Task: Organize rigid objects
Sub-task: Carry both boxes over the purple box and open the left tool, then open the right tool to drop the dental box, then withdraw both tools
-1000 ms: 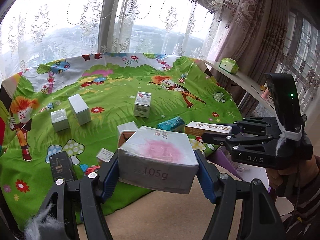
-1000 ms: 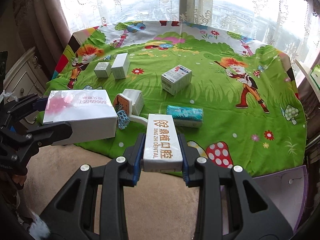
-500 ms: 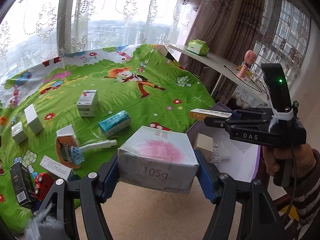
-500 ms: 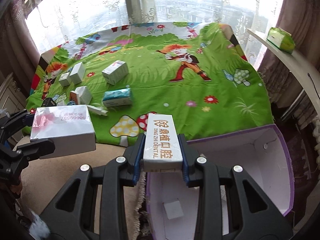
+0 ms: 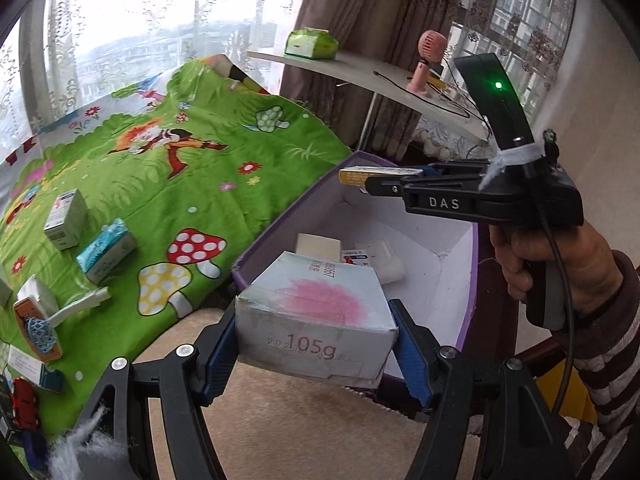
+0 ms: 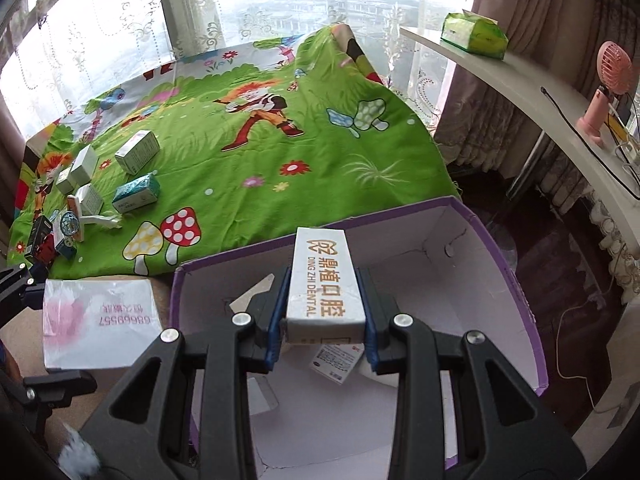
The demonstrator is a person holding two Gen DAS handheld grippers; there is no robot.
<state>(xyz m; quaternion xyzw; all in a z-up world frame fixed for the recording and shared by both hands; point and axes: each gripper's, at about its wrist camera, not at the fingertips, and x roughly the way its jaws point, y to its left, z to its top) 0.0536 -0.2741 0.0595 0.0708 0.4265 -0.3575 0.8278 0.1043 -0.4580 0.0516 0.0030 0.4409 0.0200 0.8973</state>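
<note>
My left gripper [image 5: 316, 344] is shut on a white carton with a pink blotch [image 5: 316, 320], held at the near left corner of the purple storage box [image 5: 280, 232]. My right gripper [image 6: 322, 320] is shut on a long white dental box [image 6: 324, 280] and hangs over the open purple box [image 6: 516, 280]. In the left wrist view the right gripper [image 5: 360, 178] holds that box level above the storage box. A few small packs [image 5: 320, 246] lie on the white floor inside. The pink-blotched carton [image 6: 100, 316] also shows at the left of the right wrist view.
Several small boxes [image 6: 138, 156] and a teal pack [image 6: 136, 198] remain on the green cartoon cloth [image 6: 260, 152]. A white brush [image 5: 80, 308] and a toy car [image 5: 24, 402] lie near its front edge. A curved white shelf [image 6: 540, 92] carries a pink fan [image 6: 608, 92] and a green tissue pack [image 6: 474, 34].
Both grippers have swung right, away from the green cloth, carrying their boxes. The purple box came into view and now lies under the right gripper and beside the left one.
</note>
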